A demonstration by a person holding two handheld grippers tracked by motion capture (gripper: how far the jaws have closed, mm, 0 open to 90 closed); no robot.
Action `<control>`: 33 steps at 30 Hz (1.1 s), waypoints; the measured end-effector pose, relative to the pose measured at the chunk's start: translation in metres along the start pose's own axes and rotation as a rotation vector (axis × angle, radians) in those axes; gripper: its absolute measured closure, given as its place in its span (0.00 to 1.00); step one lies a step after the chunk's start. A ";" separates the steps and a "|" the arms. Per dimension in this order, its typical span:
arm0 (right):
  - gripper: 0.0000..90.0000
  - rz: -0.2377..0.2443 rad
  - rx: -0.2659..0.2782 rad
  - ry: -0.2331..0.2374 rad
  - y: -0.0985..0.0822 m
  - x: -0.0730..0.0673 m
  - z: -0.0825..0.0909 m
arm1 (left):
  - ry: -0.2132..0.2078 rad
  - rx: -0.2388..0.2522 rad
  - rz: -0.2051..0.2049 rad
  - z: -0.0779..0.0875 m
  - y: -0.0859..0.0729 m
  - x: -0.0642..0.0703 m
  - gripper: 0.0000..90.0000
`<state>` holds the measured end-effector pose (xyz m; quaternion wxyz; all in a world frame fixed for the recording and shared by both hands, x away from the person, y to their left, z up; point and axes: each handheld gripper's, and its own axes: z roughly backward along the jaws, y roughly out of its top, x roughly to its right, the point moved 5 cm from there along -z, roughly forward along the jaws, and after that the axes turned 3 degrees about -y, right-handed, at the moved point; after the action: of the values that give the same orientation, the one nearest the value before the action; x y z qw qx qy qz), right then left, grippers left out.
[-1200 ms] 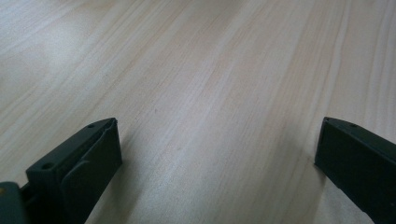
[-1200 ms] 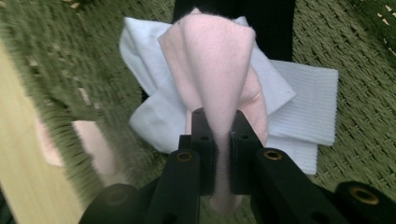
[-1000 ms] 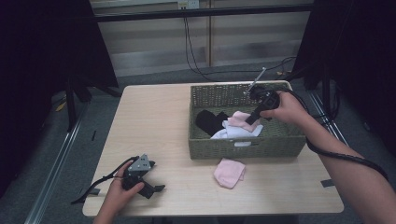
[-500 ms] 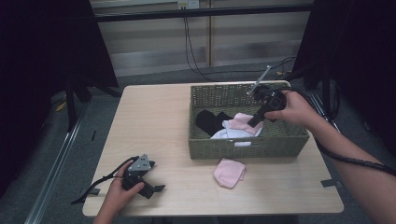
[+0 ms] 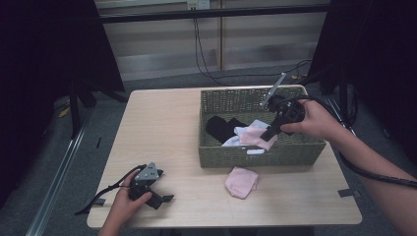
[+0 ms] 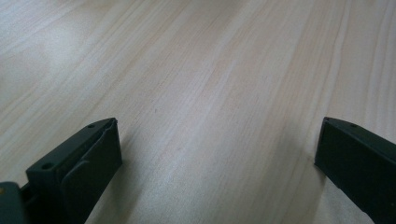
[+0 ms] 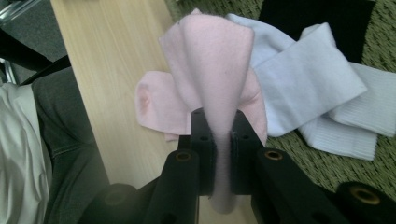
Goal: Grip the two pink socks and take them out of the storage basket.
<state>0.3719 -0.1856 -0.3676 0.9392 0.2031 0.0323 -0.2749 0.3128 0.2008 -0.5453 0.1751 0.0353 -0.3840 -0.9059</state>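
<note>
No writing is readable; the right claw [image 7: 219, 140], clamped on a pink sock [image 7: 219, 60], has lifted it above the basket [image 5: 260, 156] since earlier, while the left claw [image 6: 215, 154] rests wide open on the desk [image 5: 162, 123].

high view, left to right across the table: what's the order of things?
left gripper → pink sock on the table → wicker basket's front wall. In the basket: black sock → white sock → pink sock clamped in the right gripper.
</note>
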 end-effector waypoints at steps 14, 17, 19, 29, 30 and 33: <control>0.92 0.062 0.000 0.044 0.002 -0.033 -0.003 | 0.000 0.000 0.000 0.000 0.000 0.000 0.00; 0.92 0.071 -0.002 0.056 0.002 -0.039 -0.008 | 0.001 0.001 -0.001 0.000 0.000 0.000 0.00; 0.92 0.073 -0.003 0.071 0.002 -0.045 -0.014 | 0.001 0.001 0.000 0.000 0.000 0.000 0.00; 0.91 0.090 0.000 0.083 0.002 -0.054 -0.033 | 0.001 0.002 0.002 0.000 0.000 0.000 0.00; 0.90 0.099 -0.005 0.078 0.001 -0.055 -0.037 | 0.000 0.002 0.002 0.000 0.000 0.000 0.00; 0.90 0.091 -0.009 0.079 0.001 -0.057 -0.045 | 0.001 0.001 0.002 0.000 0.000 0.000 0.00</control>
<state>0.3267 -0.1385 -0.3984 0.9498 0.2106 0.0612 -0.2233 0.3126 0.2007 -0.5455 0.1761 0.0354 -0.3846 -0.9055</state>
